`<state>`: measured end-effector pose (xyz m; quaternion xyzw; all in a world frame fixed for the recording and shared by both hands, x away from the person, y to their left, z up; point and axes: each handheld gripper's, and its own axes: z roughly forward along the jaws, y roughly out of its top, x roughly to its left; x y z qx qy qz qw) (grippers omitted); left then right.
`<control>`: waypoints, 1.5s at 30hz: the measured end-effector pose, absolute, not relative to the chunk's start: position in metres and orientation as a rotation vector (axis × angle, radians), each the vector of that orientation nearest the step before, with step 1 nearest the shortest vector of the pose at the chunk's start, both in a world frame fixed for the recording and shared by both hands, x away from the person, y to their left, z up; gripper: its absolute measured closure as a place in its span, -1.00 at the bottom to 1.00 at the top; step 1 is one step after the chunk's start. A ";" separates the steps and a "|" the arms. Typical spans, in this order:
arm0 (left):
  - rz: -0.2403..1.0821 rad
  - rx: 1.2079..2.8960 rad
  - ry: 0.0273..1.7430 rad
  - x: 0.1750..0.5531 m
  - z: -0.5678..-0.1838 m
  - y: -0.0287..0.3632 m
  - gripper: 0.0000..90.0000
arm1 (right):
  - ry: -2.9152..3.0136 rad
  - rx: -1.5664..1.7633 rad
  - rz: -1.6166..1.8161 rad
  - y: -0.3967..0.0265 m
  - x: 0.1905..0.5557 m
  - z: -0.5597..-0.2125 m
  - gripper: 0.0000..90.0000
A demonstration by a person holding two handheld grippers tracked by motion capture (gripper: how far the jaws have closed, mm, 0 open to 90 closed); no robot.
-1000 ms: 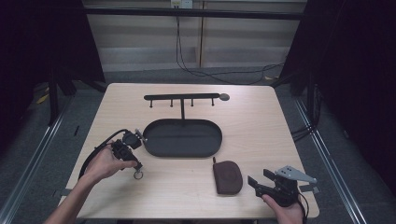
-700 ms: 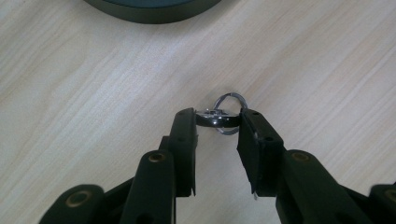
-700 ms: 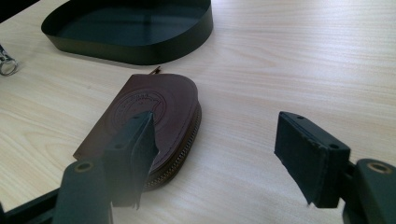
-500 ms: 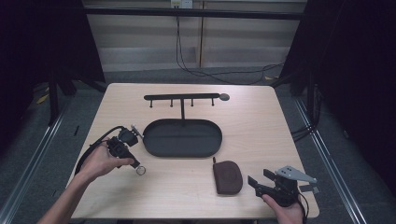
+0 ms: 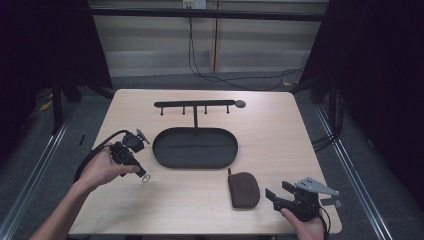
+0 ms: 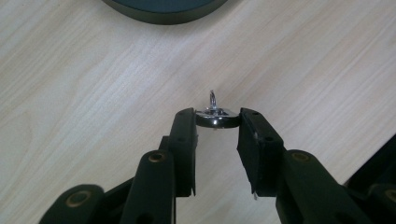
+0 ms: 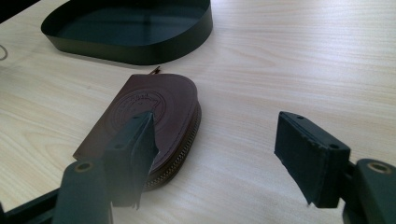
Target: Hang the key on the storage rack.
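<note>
My left gripper (image 5: pixel 142 174) is at the left of the table, shut on a small silver metal ring piece (image 5: pixel 145 177). In the left gripper view the ring piece (image 6: pixel 215 116) is pinched between the two black fingertips (image 6: pixel 184 123), with a small loop standing up from it, over bare wood. My right gripper (image 5: pixel 278 195) rests near the front right edge, jaws wide open. In the right gripper view its jaws (image 7: pixel 219 135) are apart and nothing lies between them. A brown zip pouch (image 7: pixel 149 116) lies just left of them; the pouch (image 5: pixel 243 189) is flat on the table.
A black oval tray (image 5: pixel 195 165) sits in the middle of the table, its wall (image 7: pixel 140 49) just beyond the pouch. Behind it stands a black hook rack (image 5: pixel 195 104). Black cables trail from both grippers. Table edges are close to both hands.
My left gripper has lifted a little with the ring piece still in its jaws. The right gripper and the pouch have not moved.
</note>
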<state>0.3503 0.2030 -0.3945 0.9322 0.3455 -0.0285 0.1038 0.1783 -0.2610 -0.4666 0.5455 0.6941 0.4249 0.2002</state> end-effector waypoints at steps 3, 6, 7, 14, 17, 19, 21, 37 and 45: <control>-0.077 2.762 1.014 0.351 -0.389 0.204 0.50 | 1.940 1.524 1.188 -0.261 0.178 -0.467 -0.35; -0.055 2.758 1.026 0.351 -0.383 0.204 0.50 | 1.941 1.523 1.188 -0.261 0.178 -0.467 -0.35; -0.067 2.774 1.018 0.353 -0.382 0.204 0.51 | 1.941 1.525 1.188 -0.261 0.178 -0.466 -0.35; -0.042 2.765 1.035 0.357 -0.372 0.205 0.51 | 1.942 1.525 1.187 -0.261 0.178 -0.467 -0.35; -0.056 2.734 1.036 0.359 -0.366 0.204 0.51 | 1.943 1.524 1.187 -0.261 0.178 -0.467 -0.35; -0.051 2.733 1.056 0.361 -0.363 0.202 0.51 | 1.943 1.524 1.185 -0.261 0.178 -0.467 -0.35; -0.034 2.719 1.080 0.363 -0.361 0.201 0.51 | 1.949 1.523 1.186 -0.261 0.179 -0.467 -0.35; -0.057 2.706 1.043 0.372 -0.338 0.198 0.51 | 1.955 1.527 1.190 -0.261 0.179 -0.467 -0.37; -0.050 2.688 1.060 0.380 -0.323 0.194 0.51 | 1.956 1.529 1.192 -0.261 0.180 -0.468 -0.38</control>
